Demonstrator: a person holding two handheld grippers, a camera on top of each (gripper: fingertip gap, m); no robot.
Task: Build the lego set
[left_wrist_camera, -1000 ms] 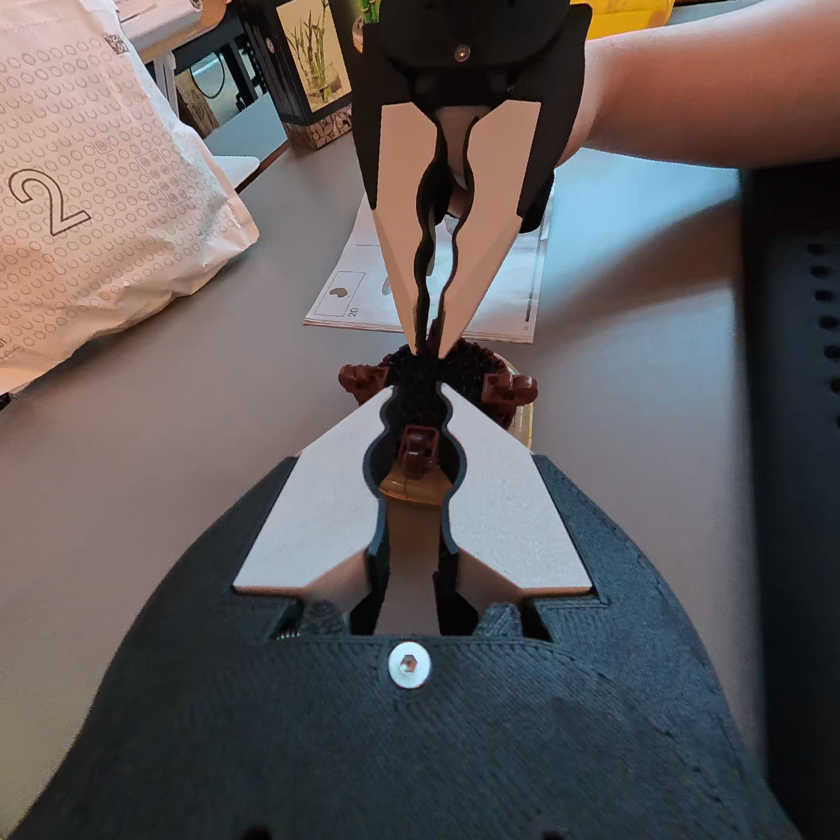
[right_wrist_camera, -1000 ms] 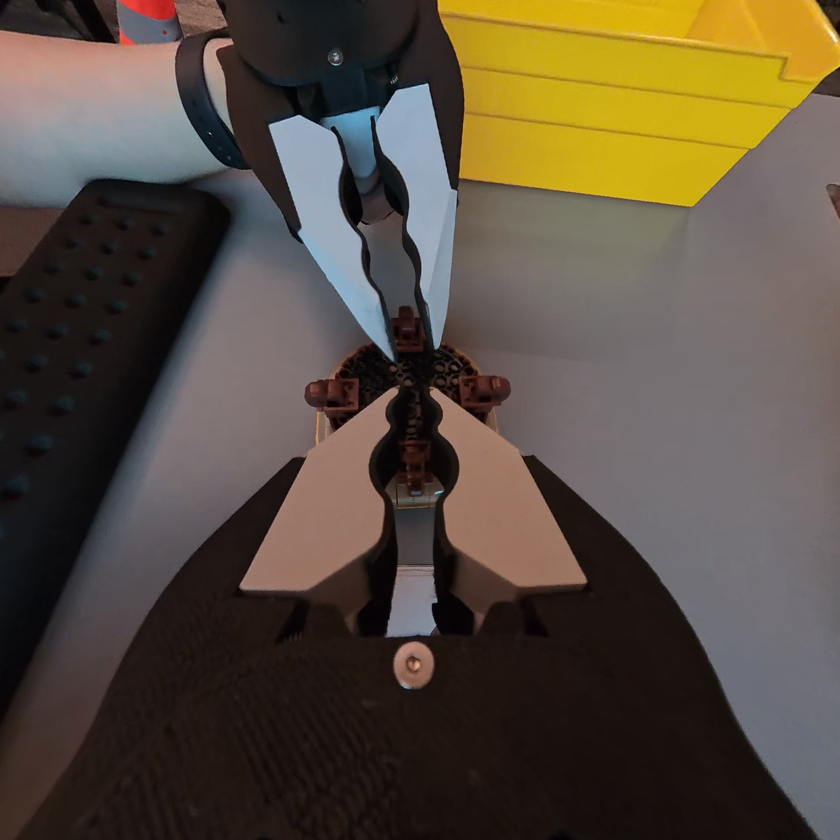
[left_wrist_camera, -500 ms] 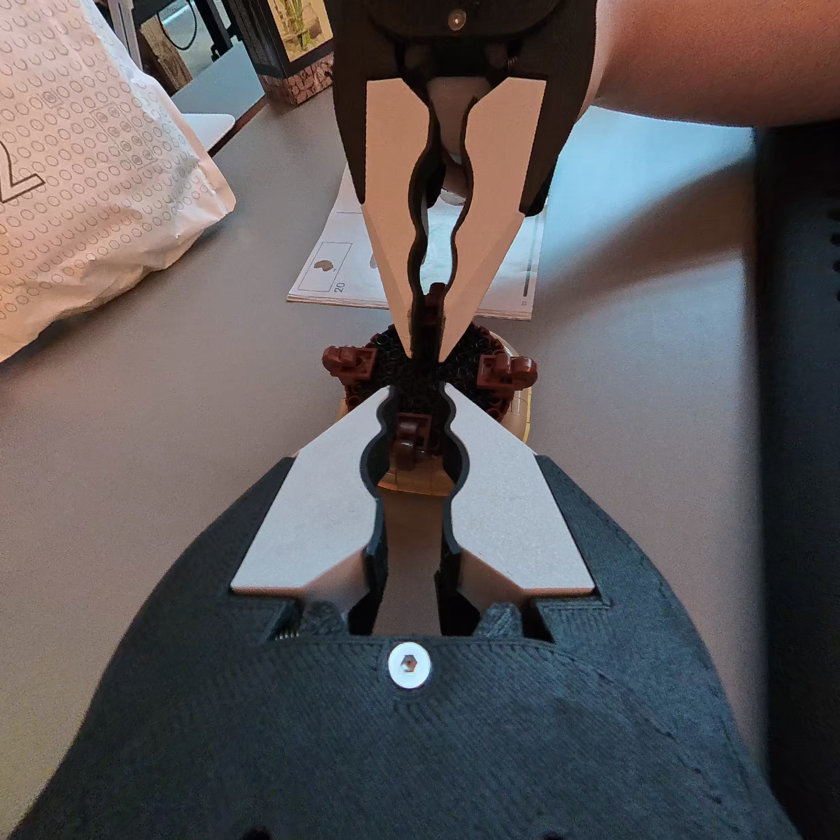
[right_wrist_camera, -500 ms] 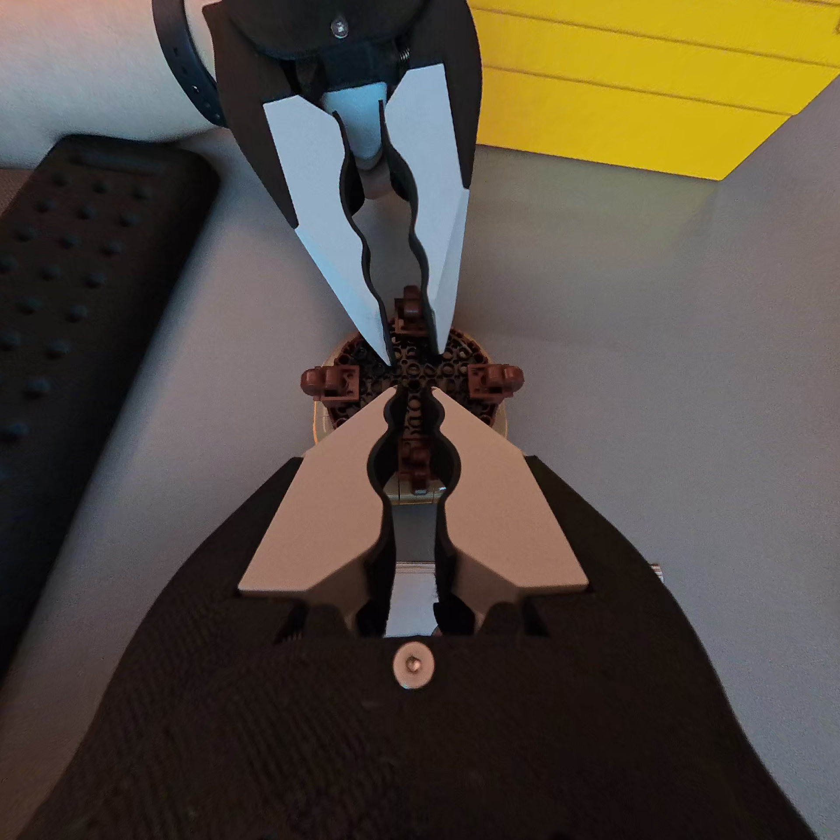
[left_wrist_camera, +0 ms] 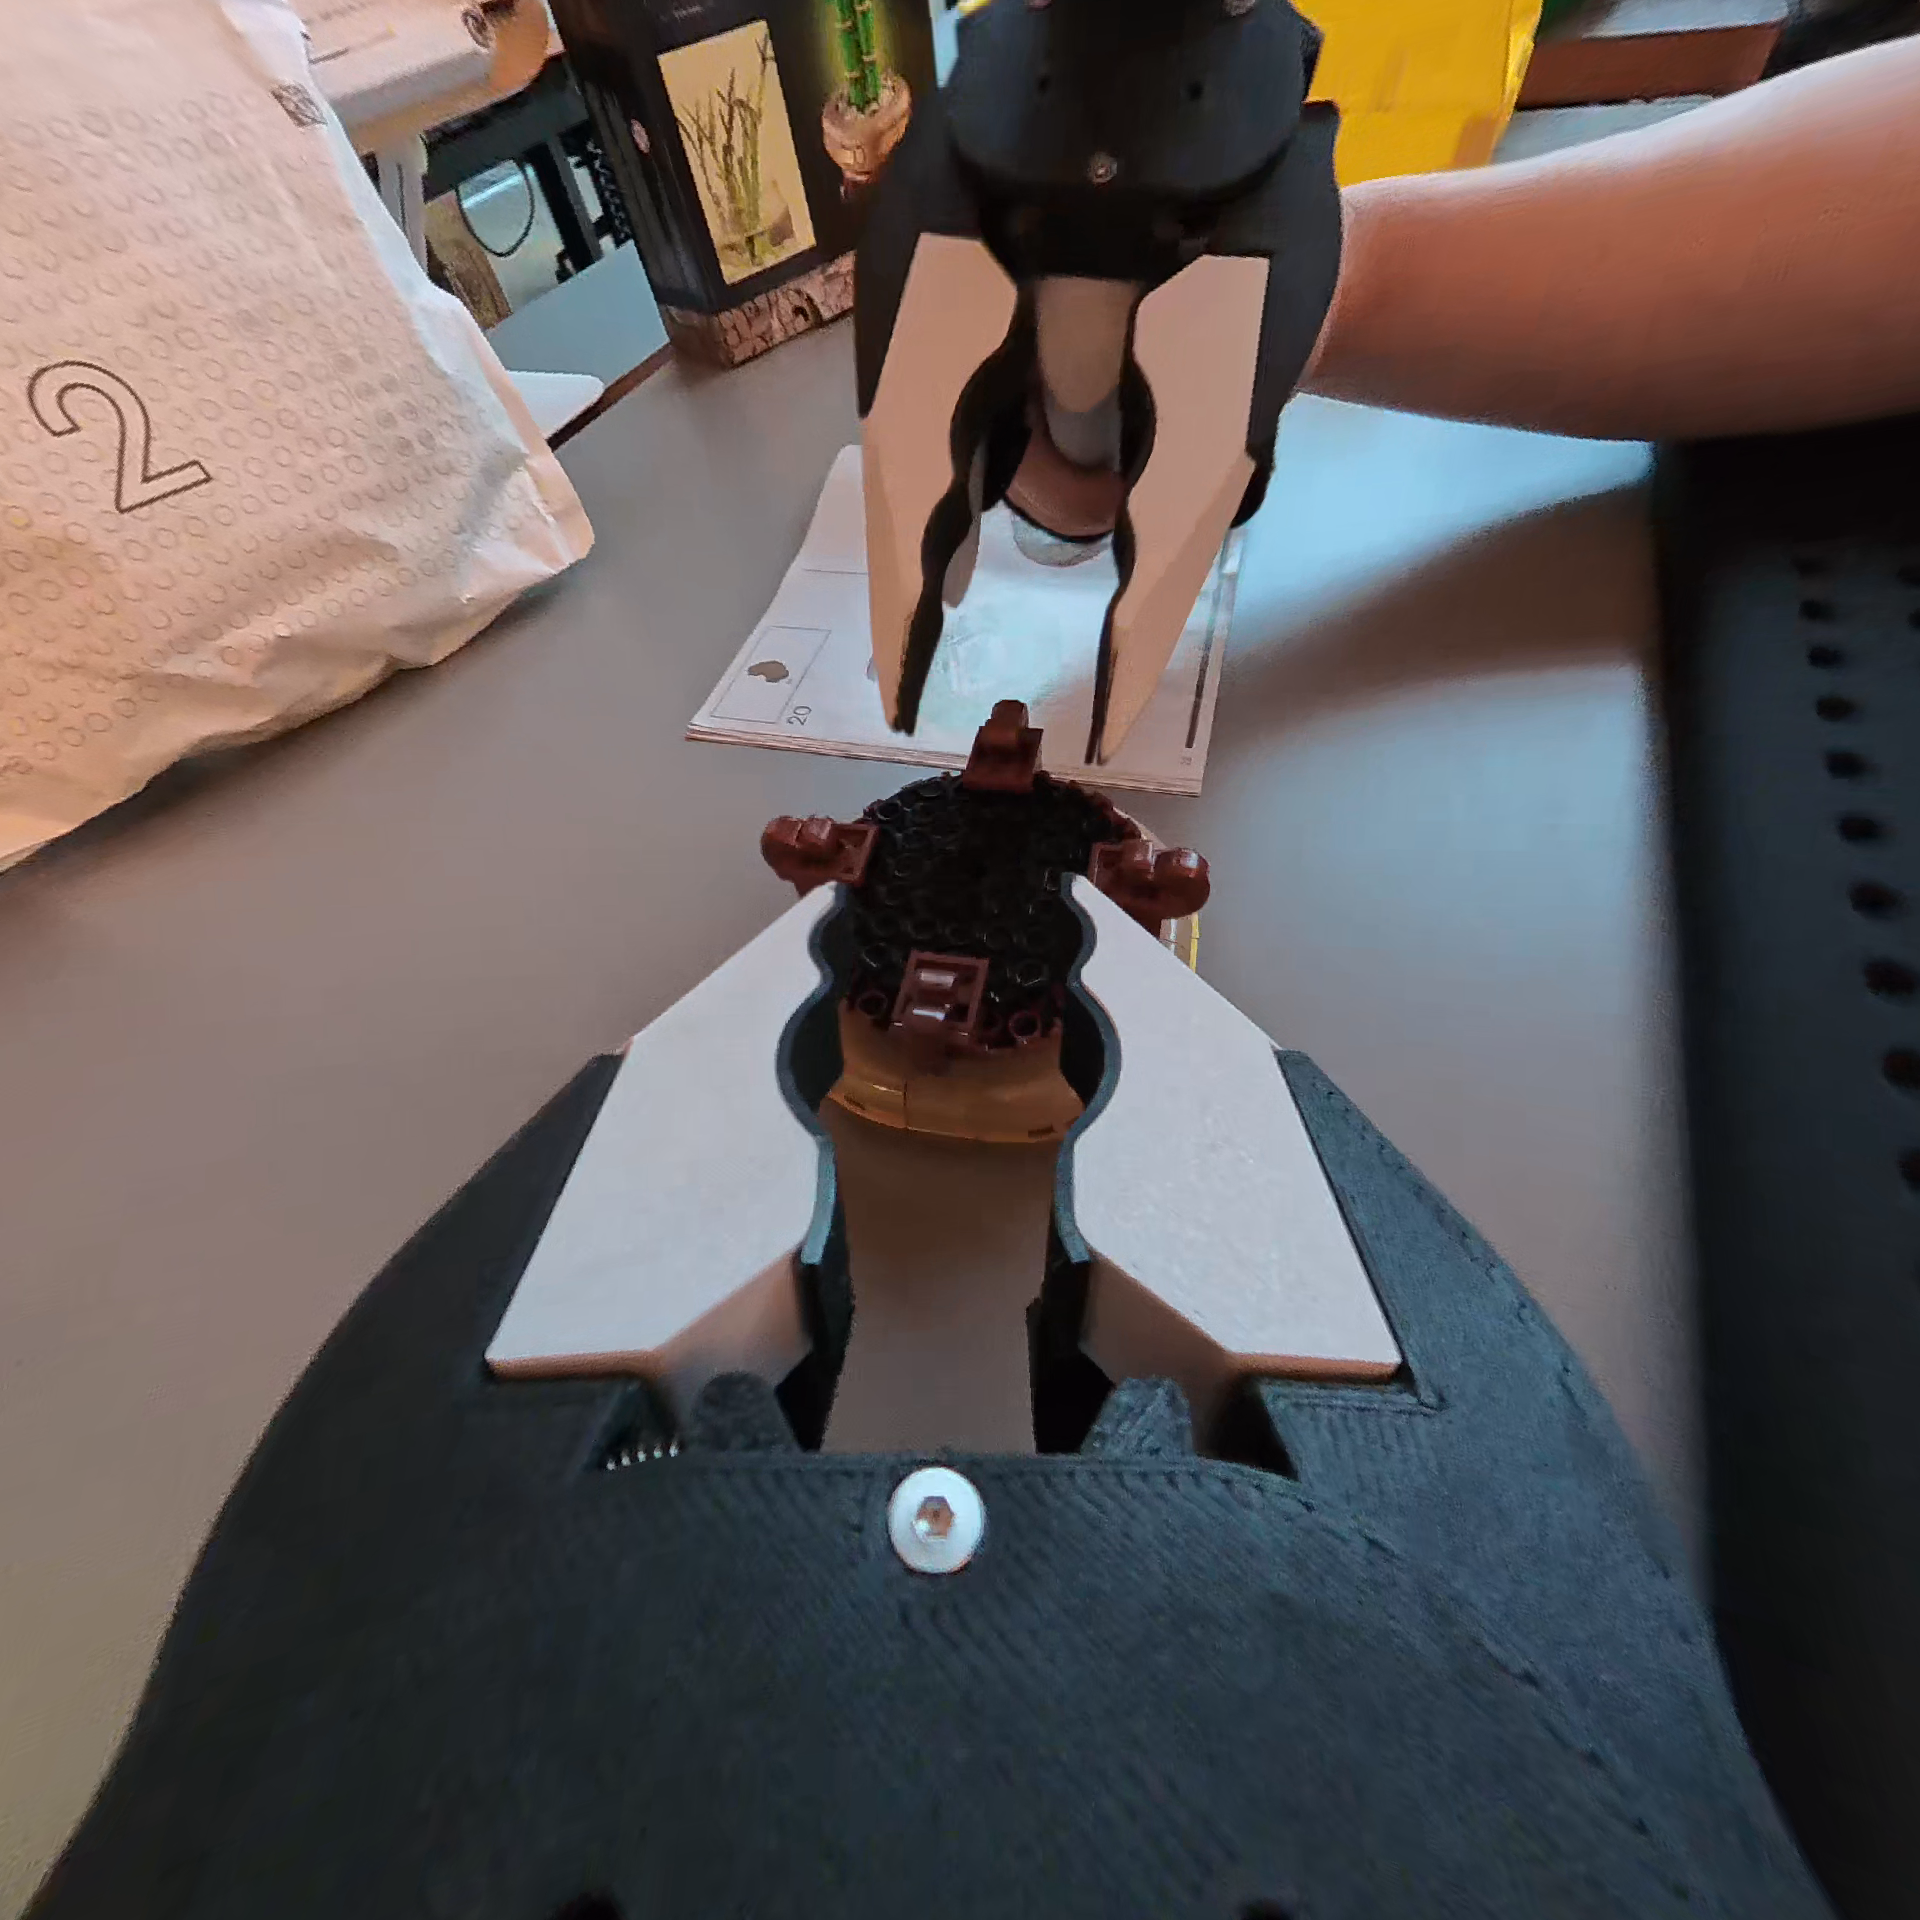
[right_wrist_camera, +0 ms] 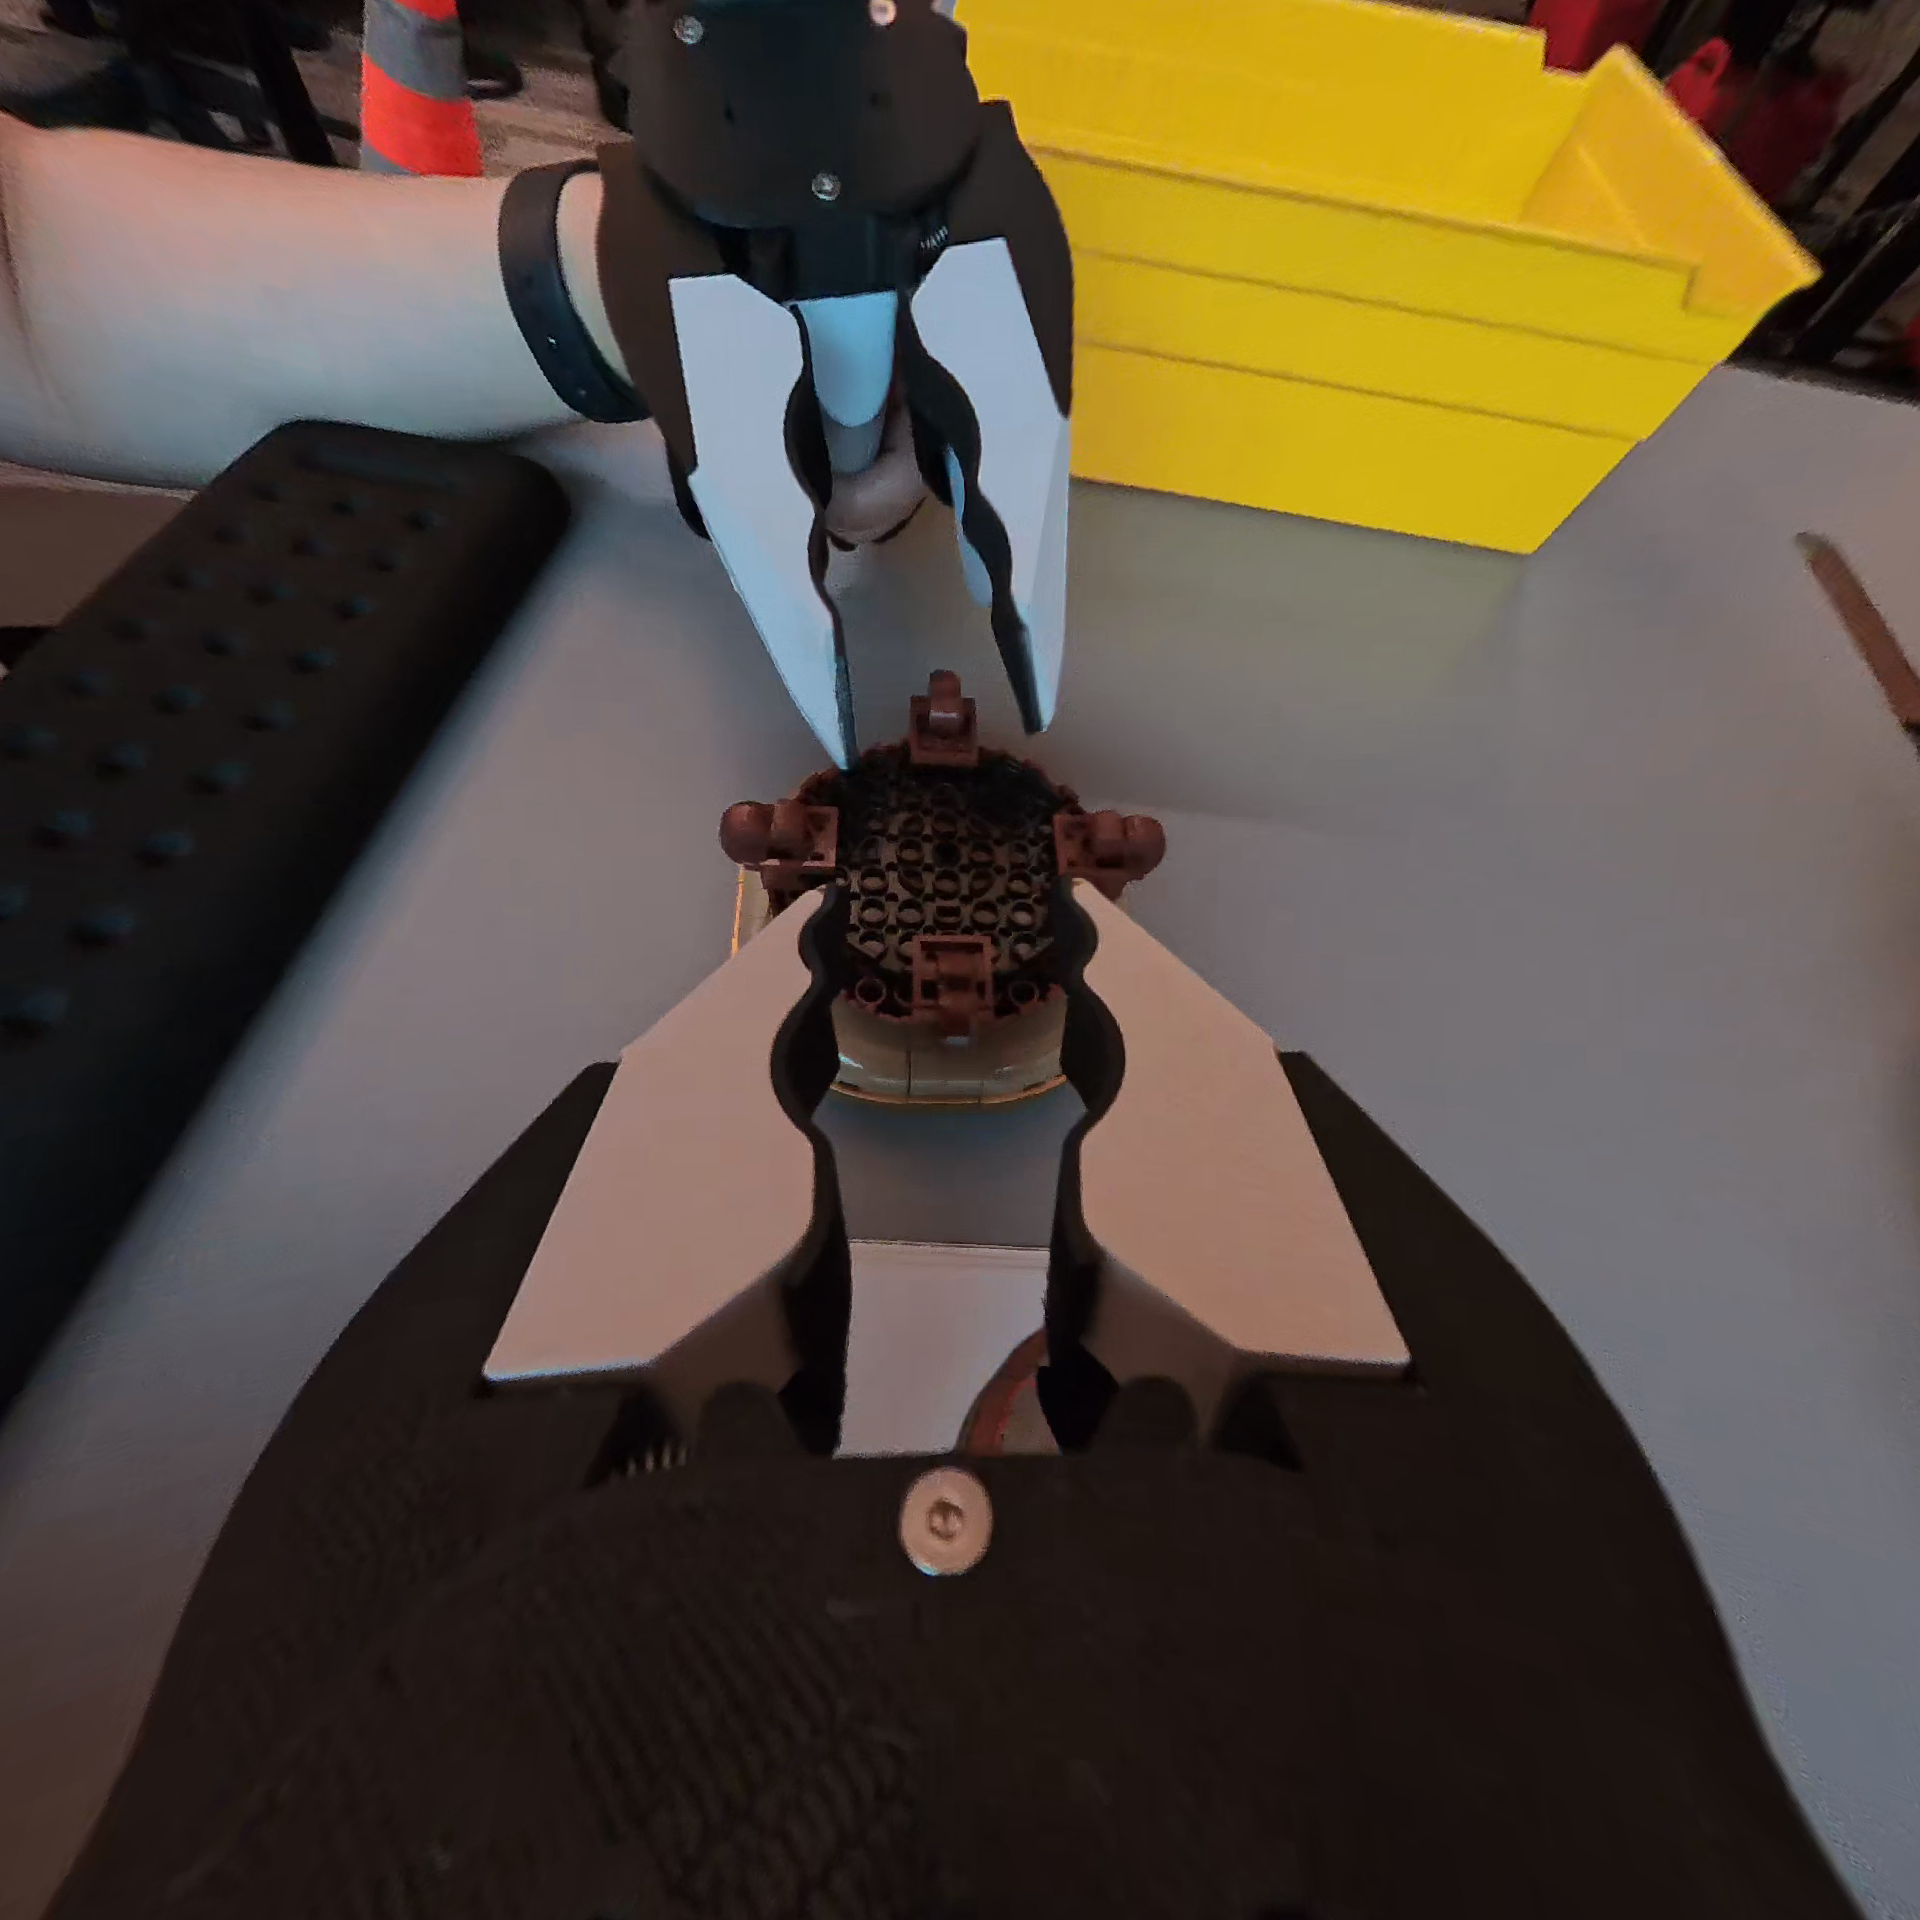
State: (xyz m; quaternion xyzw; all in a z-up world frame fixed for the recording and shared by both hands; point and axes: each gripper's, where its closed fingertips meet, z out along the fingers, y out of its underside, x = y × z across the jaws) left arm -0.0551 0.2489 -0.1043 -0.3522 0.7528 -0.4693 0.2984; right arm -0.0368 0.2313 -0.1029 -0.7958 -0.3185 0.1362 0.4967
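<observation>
**Both grippers spread over round model**

Grey tabletop (left_wrist_camera: 312, 987); instruction booklet (left_wrist_camera: 831, 644) lies beyond the build, likely for reference. Round lego model (left_wrist_camera: 971, 894), black studded top with four brown clips, sits between opposed grippers. Left gripper (left_wrist_camera: 951, 904) and right gripper (right_wrist_camera: 951, 914) both spread, holding nothing; probably just freed for the next piece.

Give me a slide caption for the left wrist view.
Both grippers open around the round Lego base, four brown clips on its rim.
</observation>
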